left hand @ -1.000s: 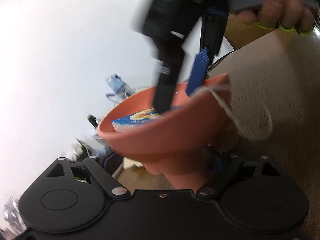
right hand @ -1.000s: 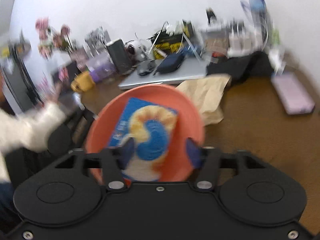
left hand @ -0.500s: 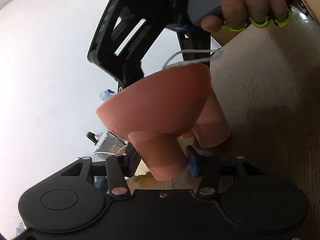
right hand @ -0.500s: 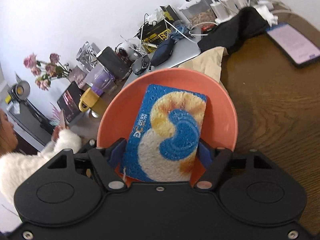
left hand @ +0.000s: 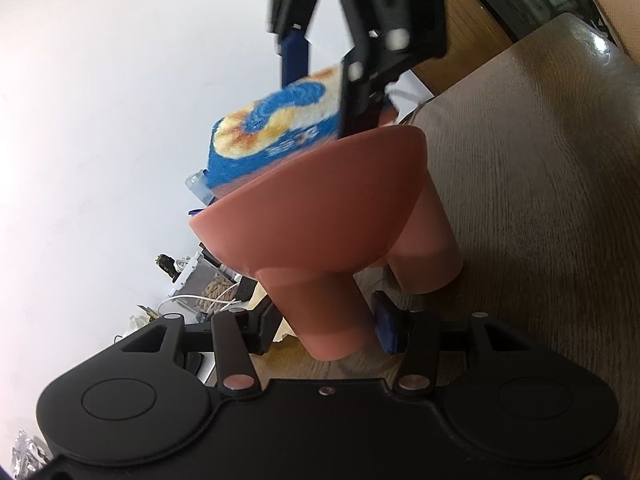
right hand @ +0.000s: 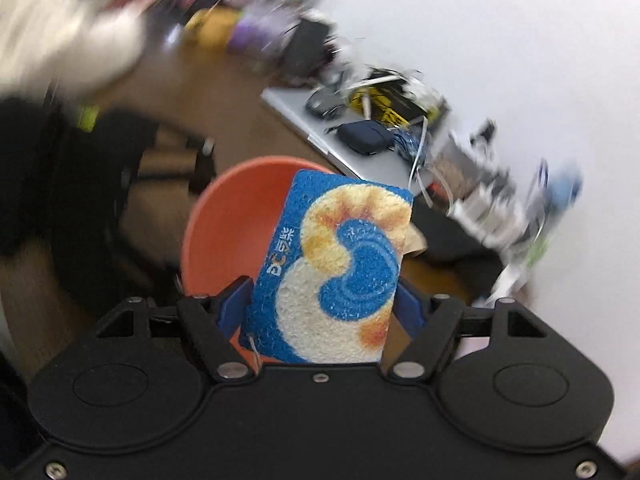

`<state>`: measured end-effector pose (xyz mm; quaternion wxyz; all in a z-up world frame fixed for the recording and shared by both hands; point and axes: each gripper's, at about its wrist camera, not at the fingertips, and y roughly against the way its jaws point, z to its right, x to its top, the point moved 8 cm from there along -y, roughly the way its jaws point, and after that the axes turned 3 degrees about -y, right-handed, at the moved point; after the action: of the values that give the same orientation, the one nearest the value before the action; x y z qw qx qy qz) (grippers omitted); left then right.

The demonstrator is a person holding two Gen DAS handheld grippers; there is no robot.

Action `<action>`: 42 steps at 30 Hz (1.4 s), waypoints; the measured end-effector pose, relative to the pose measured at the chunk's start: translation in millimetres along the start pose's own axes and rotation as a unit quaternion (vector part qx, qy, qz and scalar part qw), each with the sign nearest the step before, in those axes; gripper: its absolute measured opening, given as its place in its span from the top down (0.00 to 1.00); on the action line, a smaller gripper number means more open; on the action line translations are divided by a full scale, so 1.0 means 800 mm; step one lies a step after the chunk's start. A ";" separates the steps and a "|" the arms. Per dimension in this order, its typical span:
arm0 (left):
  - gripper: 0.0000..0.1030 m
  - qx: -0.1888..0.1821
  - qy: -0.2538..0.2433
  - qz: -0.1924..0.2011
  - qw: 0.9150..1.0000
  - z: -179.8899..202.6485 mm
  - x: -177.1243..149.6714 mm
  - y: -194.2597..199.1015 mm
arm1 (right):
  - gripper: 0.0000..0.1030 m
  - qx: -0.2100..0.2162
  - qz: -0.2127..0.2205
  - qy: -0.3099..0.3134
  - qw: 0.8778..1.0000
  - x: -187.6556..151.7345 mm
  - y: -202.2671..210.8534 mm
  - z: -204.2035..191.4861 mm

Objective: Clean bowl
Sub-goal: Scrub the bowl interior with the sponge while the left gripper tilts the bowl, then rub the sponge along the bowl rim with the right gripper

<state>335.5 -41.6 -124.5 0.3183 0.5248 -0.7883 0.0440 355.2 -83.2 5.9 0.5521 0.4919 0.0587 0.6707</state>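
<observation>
Two changes stand out against the earlier frames: the sponge (right hand: 340, 268), which lay flat inside the bowl (left hand: 320, 216) half a second ago, now sticks up past the bowl's rim, and the left gripper (left hand: 326, 328) has just closed its jaws on one of the bowl's cylindrical legs, where a second ago they stood wider around it. That leg sits pinched between the left gripper's blue pads, so the bowl hangs tilted in the air above the near edge of the wooden table (left hand: 540, 168), its second leg free just to the right. From the left wrist view, a clutter of cables and small items lies along the table's far edge by the white wall. The right gripper (right hand: 320, 304) holds the blue, white and orange sponge by its two long sides, jaws wide around it, its lower end over the bowl's orange interior. A grey laptop (right hand: 304, 120) carrying a dark pouch (right hand: 364, 138) lies beyond, blurred.
</observation>
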 end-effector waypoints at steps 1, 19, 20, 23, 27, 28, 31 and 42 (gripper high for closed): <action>0.53 0.000 0.000 0.001 1.000 0.000 0.000 -0.001 | 0.24 0.007 -0.009 0.013 1.000 0.000 -0.004 -0.002; 0.54 0.003 -0.005 0.004 1.000 0.005 -0.003 0.000 | 0.21 0.061 -0.004 -0.190 0.980 -0.022 -0.007 0.038; 0.54 0.003 -0.004 0.004 1.000 0.005 -0.002 0.000 | 0.21 0.072 0.007 -0.216 0.974 -0.028 -0.003 0.038; 0.54 0.000 -0.003 0.004 1.000 0.004 -0.001 -0.001 | 0.21 0.067 0.026 -0.263 0.962 -0.038 0.000 0.046; 0.54 0.001 -0.004 0.005 1.000 0.003 -0.002 -0.005 | 0.20 0.051 0.032 -0.406 0.912 -0.077 -0.017 0.080; 0.54 0.001 -0.004 0.005 1.000 0.002 -0.002 -0.005 | 0.20 0.069 0.025 -0.447 0.892 -0.089 -0.026 0.084; 0.54 0.002 -0.005 0.005 1.000 0.003 0.001 -0.002 | 0.31 0.126 0.019 -0.539 0.833 -0.111 -0.046 0.083; 0.55 -0.007 0.003 0.000 1.000 -0.003 -0.002 -0.001 | 0.78 0.073 0.079 -0.382 0.918 -0.045 0.010 0.060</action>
<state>337.7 -39.2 -123.6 0.3243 0.5222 -0.7877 0.0404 380.9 -137.1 13.7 0.4406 0.7526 -0.1469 0.4668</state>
